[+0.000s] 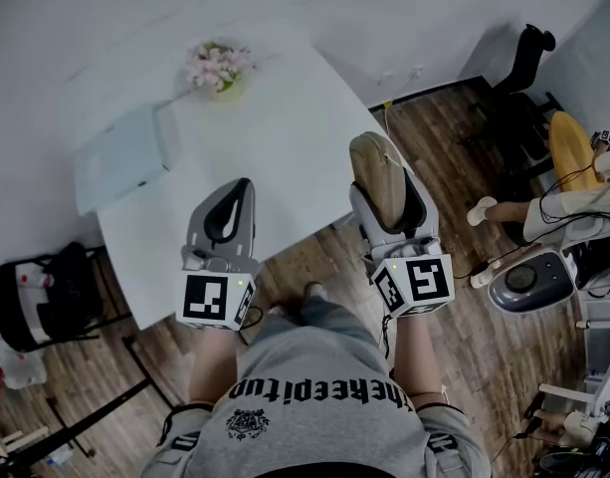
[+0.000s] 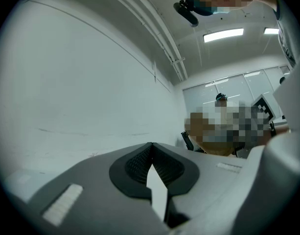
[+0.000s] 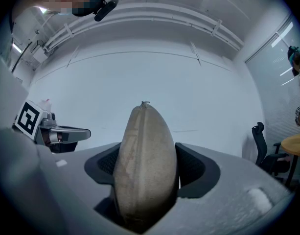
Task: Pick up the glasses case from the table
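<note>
Tan oval fabric glasses case (image 3: 145, 165) sits clamped between the jaws of the right claw (image 1: 386, 192), beside the white counter's (image 1: 285, 147) edge. Left claw (image 1: 228, 212) closed, empty.

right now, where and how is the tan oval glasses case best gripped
Across its wide middle, as the right hand-held gripper holds the tan oval fabric glasses case now: pads on its two long flanks, coming in from one end along its length. The ends taper and would likely slip; the middle gives the fullest contact.

An office: white table (image 1: 285, 152), black swivel chair (image 1: 521, 63), glass partition walls (image 2: 238, 87).
</note>
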Available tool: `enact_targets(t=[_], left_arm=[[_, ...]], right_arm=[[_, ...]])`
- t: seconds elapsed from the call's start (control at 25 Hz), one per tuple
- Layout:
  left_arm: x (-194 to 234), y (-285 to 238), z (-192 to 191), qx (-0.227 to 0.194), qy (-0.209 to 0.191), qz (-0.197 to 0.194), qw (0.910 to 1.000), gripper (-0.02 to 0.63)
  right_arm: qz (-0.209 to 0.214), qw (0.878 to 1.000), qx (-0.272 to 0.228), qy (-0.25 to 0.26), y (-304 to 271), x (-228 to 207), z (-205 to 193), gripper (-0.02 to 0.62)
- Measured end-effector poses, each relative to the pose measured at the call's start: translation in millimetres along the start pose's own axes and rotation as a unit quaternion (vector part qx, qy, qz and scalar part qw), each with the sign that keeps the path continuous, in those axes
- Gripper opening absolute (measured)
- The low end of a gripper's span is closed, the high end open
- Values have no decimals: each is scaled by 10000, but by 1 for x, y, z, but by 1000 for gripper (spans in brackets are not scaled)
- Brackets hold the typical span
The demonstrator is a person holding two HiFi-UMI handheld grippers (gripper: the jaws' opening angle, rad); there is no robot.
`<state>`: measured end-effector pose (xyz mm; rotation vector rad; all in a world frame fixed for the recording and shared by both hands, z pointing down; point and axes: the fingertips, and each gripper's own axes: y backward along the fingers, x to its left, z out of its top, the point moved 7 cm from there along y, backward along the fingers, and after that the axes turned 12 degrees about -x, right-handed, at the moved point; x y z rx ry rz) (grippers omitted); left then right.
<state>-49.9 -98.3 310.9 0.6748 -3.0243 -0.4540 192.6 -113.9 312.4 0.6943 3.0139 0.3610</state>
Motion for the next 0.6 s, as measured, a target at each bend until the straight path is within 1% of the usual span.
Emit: enact_targets(t=[0.6], left_arm=[[-2,-2,1,-3,-13,5,10000,18]], right_arm=[[25,10000,-57,27,-1,-3,4,314]])
